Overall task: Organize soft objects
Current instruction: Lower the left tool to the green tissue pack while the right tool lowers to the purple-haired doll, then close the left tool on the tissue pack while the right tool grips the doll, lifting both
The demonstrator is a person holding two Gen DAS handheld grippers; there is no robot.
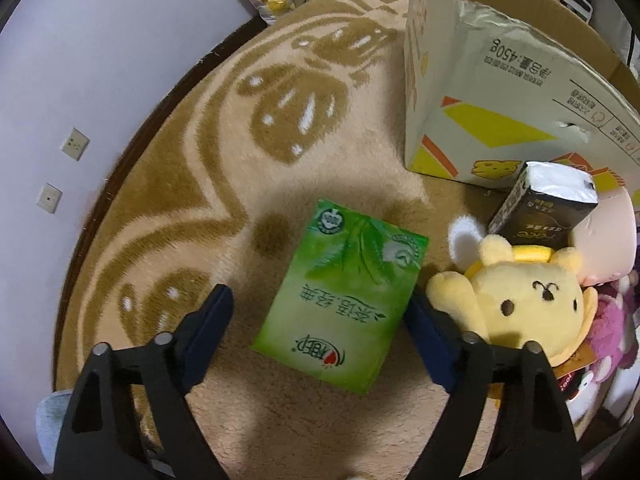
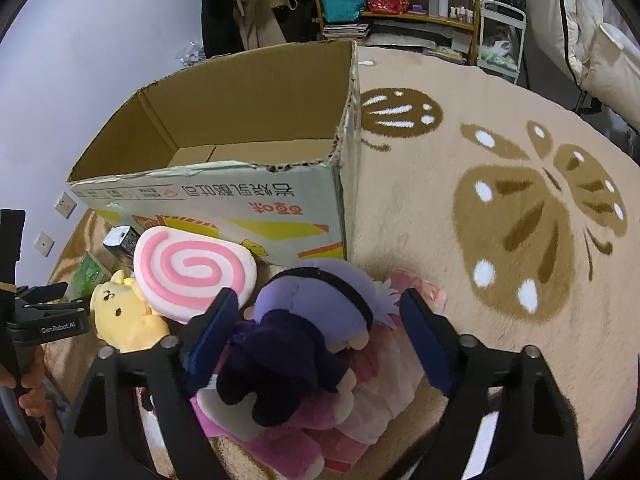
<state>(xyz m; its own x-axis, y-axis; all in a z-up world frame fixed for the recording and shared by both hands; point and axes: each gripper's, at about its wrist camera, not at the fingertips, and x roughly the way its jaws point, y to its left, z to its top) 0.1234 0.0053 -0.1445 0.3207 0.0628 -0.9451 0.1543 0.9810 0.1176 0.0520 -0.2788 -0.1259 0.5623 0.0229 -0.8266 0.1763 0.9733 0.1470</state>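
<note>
A green tissue pack (image 1: 340,296) lies flat on the beige rug. My left gripper (image 1: 320,332) is open and straddles it, fingers apart on either side, not touching. A yellow bear plush (image 1: 528,300) lies just right of it, under a dark tissue pack (image 1: 544,212). My right gripper (image 2: 316,332) is open above a purple doll plush (image 2: 304,336) that lies on a pink plush pile (image 2: 320,420). A pink swirl cushion (image 2: 192,272) and the yellow bear (image 2: 120,316) lie to its left. The left gripper (image 2: 48,300) shows at the far left.
An open cardboard box (image 2: 248,208) stands on the rug behind the toys, its inside bare; it also shows in the left wrist view (image 1: 500,112). A white wall with sockets (image 1: 74,144) is at left. Shelves (image 2: 400,0) and a bed (image 2: 600,40) stand beyond the rug.
</note>
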